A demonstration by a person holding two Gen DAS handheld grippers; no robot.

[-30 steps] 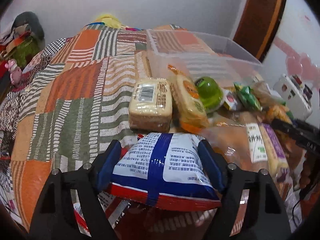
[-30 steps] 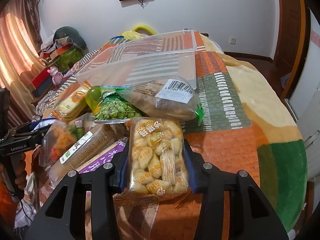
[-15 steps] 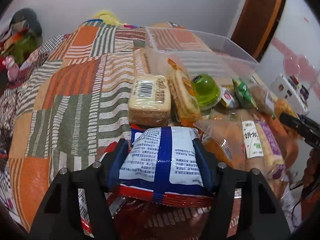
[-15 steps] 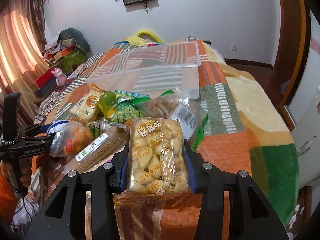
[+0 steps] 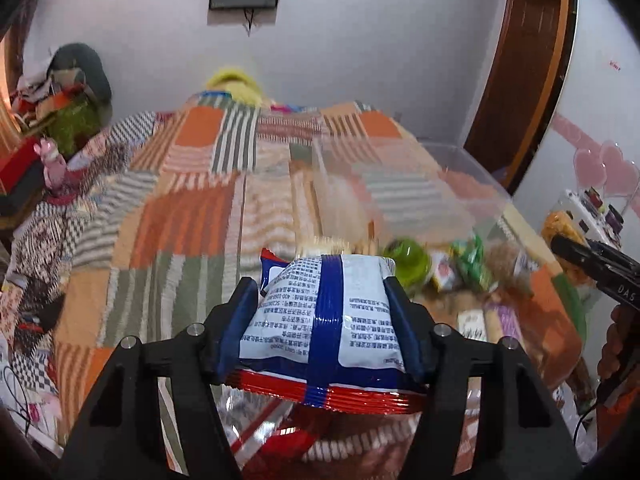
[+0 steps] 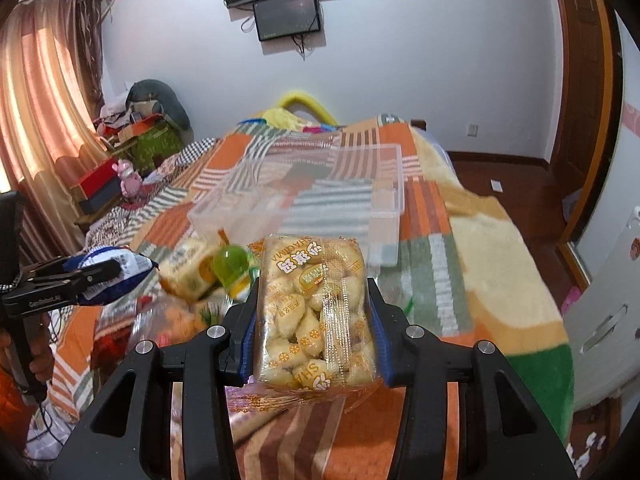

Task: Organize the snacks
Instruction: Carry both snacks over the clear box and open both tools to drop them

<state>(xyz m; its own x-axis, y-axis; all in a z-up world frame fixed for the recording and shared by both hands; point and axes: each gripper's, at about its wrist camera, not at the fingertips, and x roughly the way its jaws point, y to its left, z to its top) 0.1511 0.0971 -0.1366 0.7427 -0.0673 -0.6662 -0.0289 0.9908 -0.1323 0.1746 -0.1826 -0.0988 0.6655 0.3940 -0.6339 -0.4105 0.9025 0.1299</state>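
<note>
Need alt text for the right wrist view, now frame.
The right hand-held gripper grips a clear packet of yellow shaqima pastries above a patchwork blanket. Beyond lie loose snacks and an empty clear plastic bin; at left, the left hand-held gripper holds a blue-and-white bag.

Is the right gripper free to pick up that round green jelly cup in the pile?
Probably not: the right gripper is already shut on the clear pack of yellow pastries; the green jelly cup lies uncovered.
</note>
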